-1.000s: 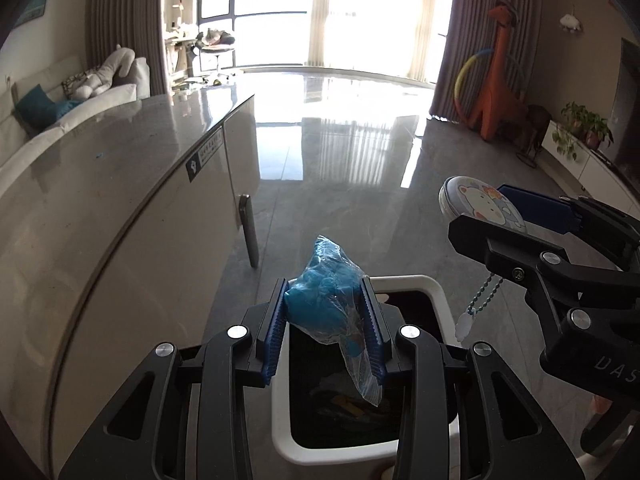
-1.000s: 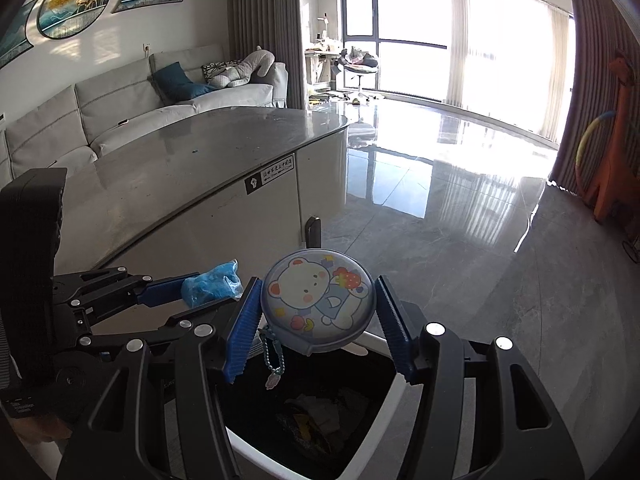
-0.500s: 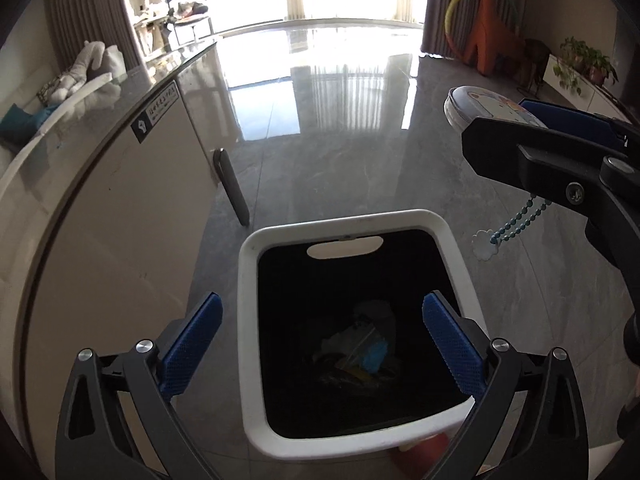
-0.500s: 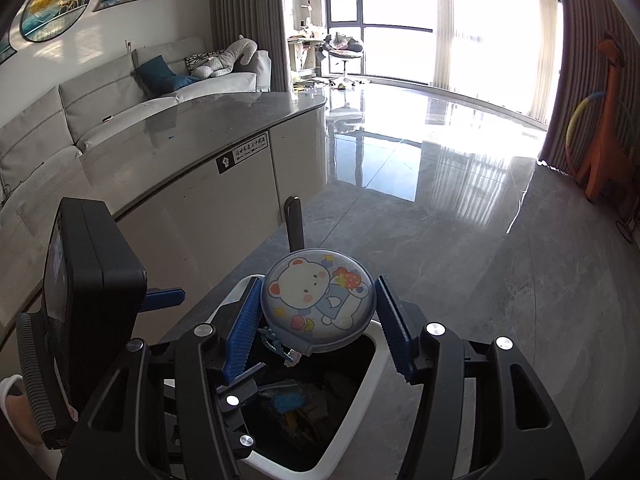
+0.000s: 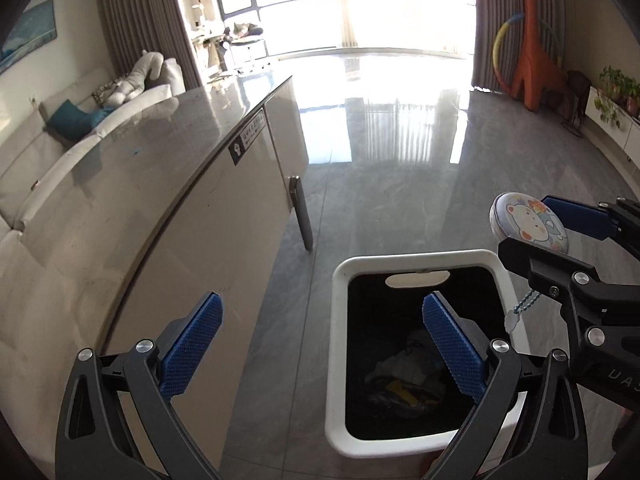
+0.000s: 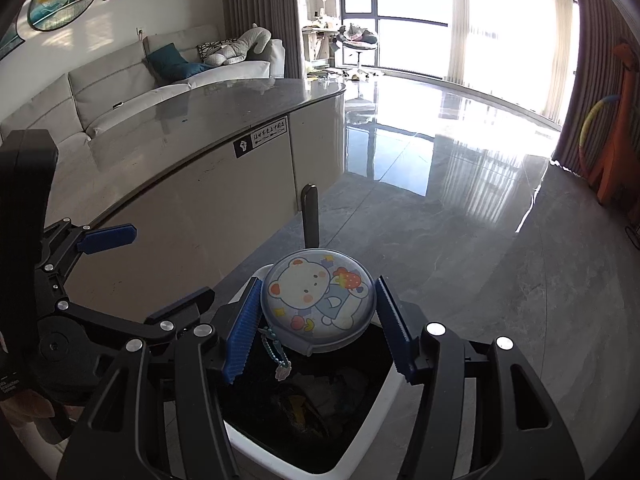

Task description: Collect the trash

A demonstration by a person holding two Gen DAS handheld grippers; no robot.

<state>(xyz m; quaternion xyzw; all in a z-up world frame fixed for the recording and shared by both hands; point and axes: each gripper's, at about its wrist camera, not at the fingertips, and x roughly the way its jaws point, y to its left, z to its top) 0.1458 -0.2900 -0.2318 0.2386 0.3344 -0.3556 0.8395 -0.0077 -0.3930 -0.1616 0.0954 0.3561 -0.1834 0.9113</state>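
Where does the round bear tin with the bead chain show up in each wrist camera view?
Left wrist: the bear tin sits at the right edge, in the right gripper, above the bin's far right corner.
Right wrist: bear tin at lower center, clamped between the blue pads.
Shared landmark: the white bin under it.

Glossy grey tiled floor (image 5: 384,184), sunlit windows (image 5: 360,4), grey-topped counter (image 6: 224,108), pale sofa (image 6: 132,84), grey curtains (image 5: 140,16).

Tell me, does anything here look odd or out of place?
One thing: the right hand-held gripper holds a round bear-print case with a bead chain over the white trash bin. It looks intact and cute, more a keepsake than trash. The left hand-held gripper is open and empty. Nothing looks spilled.
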